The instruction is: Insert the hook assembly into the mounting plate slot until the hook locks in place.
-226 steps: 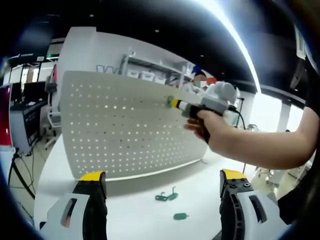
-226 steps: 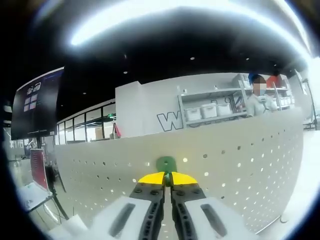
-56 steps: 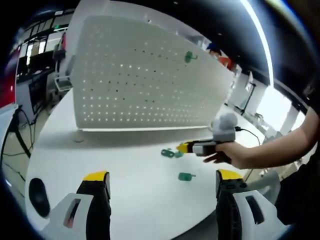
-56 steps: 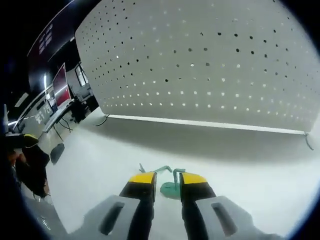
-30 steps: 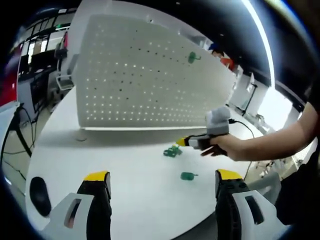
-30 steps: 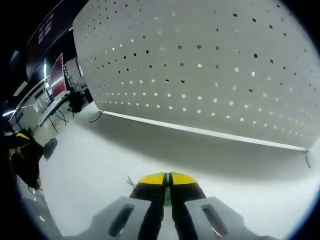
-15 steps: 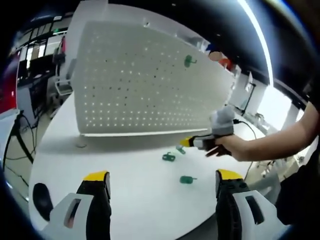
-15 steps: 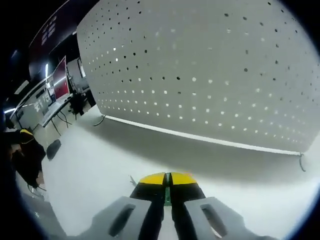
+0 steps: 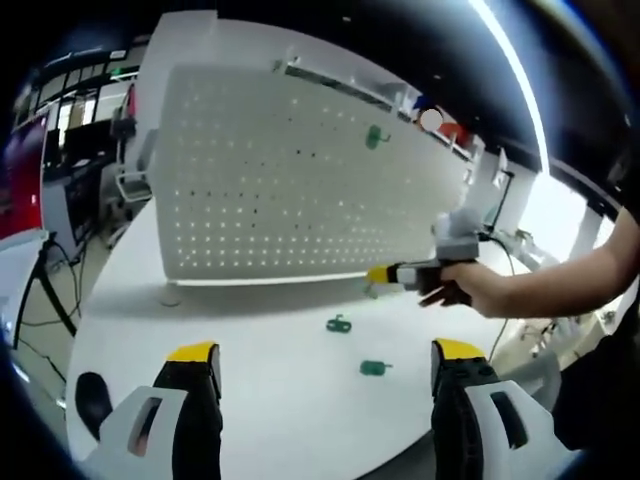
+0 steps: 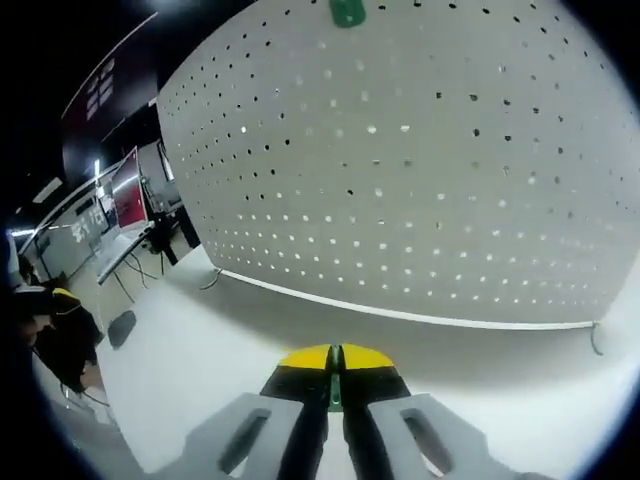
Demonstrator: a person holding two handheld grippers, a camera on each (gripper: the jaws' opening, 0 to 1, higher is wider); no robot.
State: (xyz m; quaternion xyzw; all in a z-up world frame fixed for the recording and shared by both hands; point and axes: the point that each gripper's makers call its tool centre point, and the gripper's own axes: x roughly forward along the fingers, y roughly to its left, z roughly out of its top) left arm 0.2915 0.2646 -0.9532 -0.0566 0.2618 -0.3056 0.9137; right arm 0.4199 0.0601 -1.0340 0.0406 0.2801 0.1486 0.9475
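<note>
Left gripper view: white pegboard (image 9: pixel 300 200) stands upright at the far side of the white counter (image 9: pixel 250 370). One green hook (image 9: pixel 376 136) is mounted high on the board, toward its right. Two more green hooks lie loose on the counter: one (image 9: pixel 339 323) nearer the board, another (image 9: pixel 374 368) nearer the camera and slightly right; the two are apart from each other. Left gripper (image 9: pixel 320 365) sits low at the near edge, jaws wide apart, nothing between them.

Right gripper (image 9: pixel 385 274) comes in from the right, held in a hand (image 9: pixel 455 290), raised above the counter in front of the board's lower right part. A small green hook (image 9: pixel 372 289) shows at its tip.

Right gripper view: right gripper (image 10: pixel 334 358) jaws are pressed together, with a thin green sliver of the hook (image 10: pixel 334 395) visible in the seam between them. Pegboard (image 10: pixel 420 170) is ahead, its lower edge meeting the counter (image 10: pixel 200 350). The mounted hook (image 10: pixel 347 12) is at the board's top edge.
</note>
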